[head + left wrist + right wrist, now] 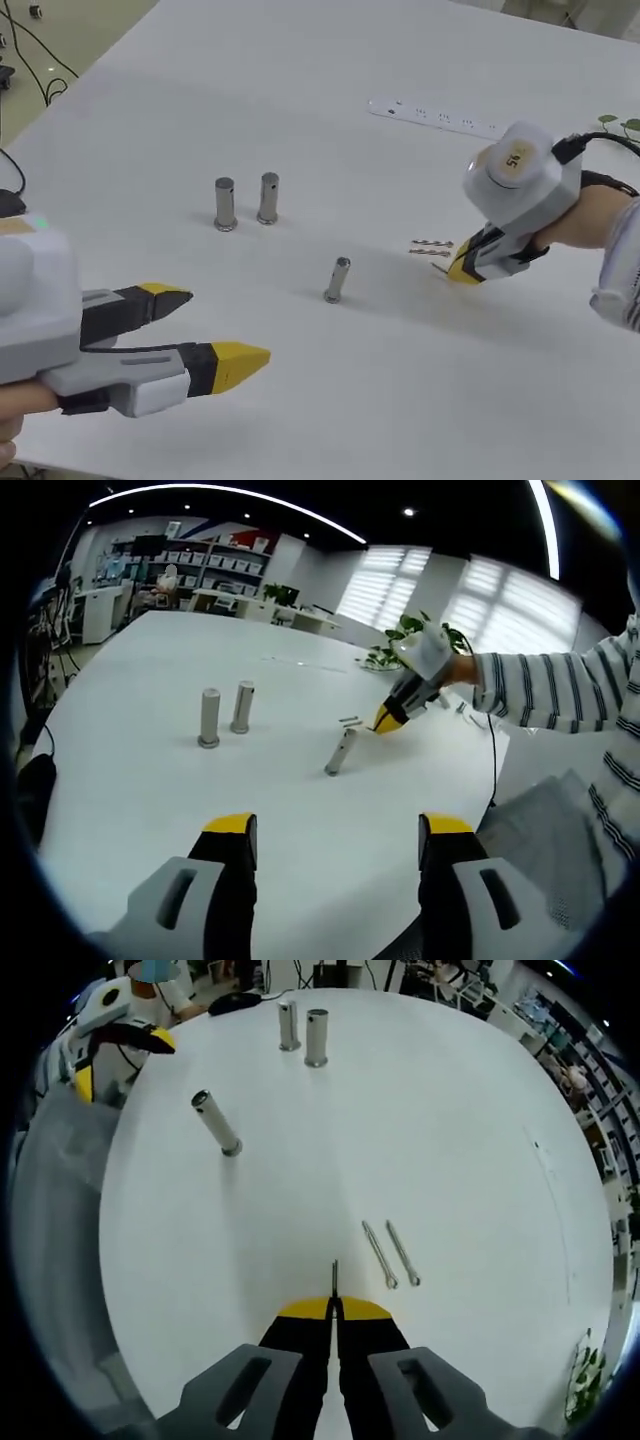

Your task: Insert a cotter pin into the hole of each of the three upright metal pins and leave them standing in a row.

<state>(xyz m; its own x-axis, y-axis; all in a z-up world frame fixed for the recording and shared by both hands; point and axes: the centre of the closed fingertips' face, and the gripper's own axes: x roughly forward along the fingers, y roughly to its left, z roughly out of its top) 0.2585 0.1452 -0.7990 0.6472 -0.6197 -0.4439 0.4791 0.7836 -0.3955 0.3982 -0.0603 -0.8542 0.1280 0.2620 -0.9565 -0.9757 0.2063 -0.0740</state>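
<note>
Looks out along the left gripper, yellow-tipped jaws spread wide above the white table. Finds two metal pins upright and side by side at the left, and a third metal pin apart to their right (leaning in this fisheye picture). Catches the right gripper just beyond, yellow tips down at the table beside small cotter pins, with a striped sleeve behind.

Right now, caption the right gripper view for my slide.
Right hand-held gripper pinches one cotter pin; two more pins lie nearby.
</note>
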